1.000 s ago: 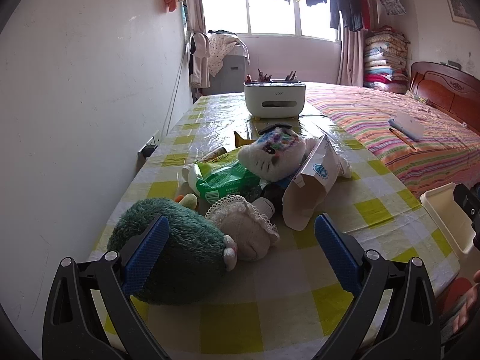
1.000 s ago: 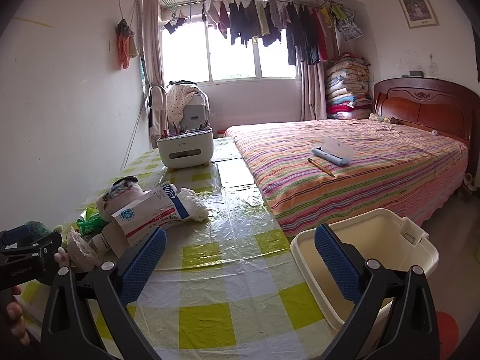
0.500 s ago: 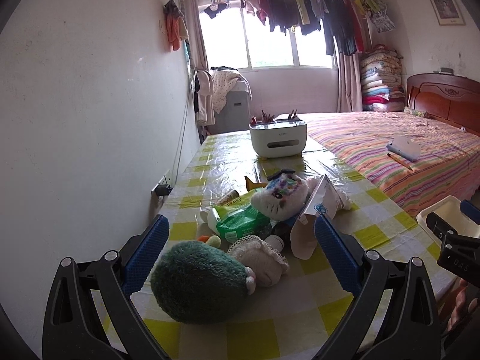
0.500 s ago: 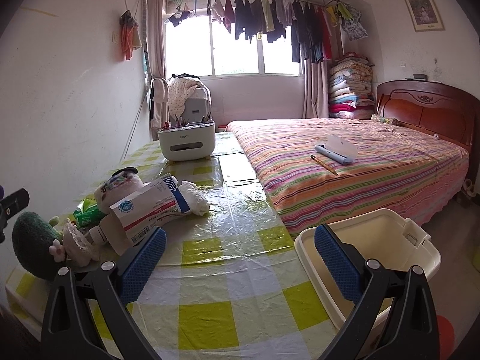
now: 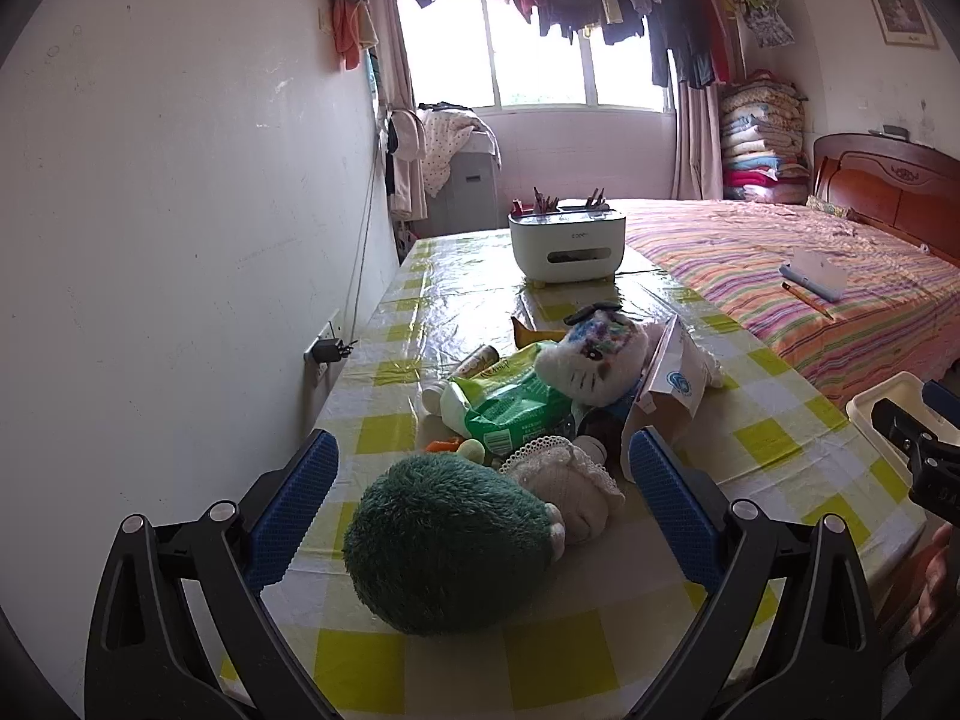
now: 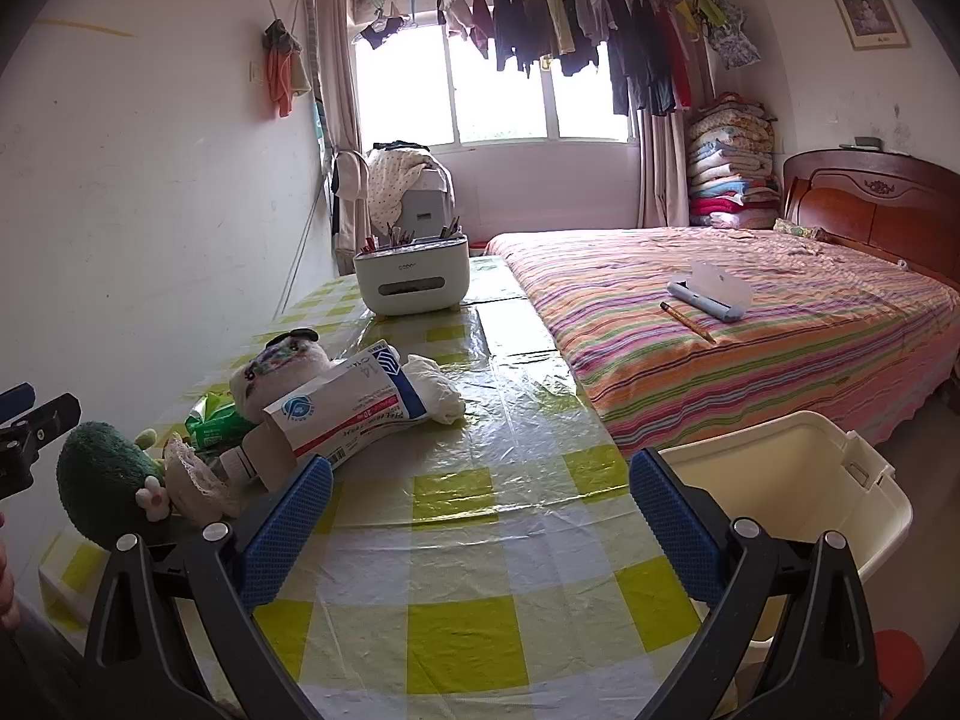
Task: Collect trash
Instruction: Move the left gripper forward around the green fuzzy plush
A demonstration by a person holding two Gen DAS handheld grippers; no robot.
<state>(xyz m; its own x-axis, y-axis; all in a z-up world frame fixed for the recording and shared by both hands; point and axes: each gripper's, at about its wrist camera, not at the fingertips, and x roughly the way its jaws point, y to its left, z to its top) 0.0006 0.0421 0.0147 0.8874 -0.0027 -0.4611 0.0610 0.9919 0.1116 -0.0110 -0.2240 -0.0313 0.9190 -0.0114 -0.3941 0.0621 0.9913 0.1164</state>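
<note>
Clutter is my worry: the green wrapper [image 5: 510, 408] and torn carton [image 6: 348, 405] lie tangled among plush toys [image 5: 447, 546] mid-table, so I might snag a toy instead (not trash). My left gripper [image 5: 480, 510] hovers spread above the green plush; my right gripper [image 6: 480, 528] hangs spread, empty, beside the cream bin [image 6: 798, 480].

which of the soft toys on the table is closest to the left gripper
The round dark green plush, lying just ahead of the open left gripper. The white cat-face toy sits farther back in the pile.
</note>
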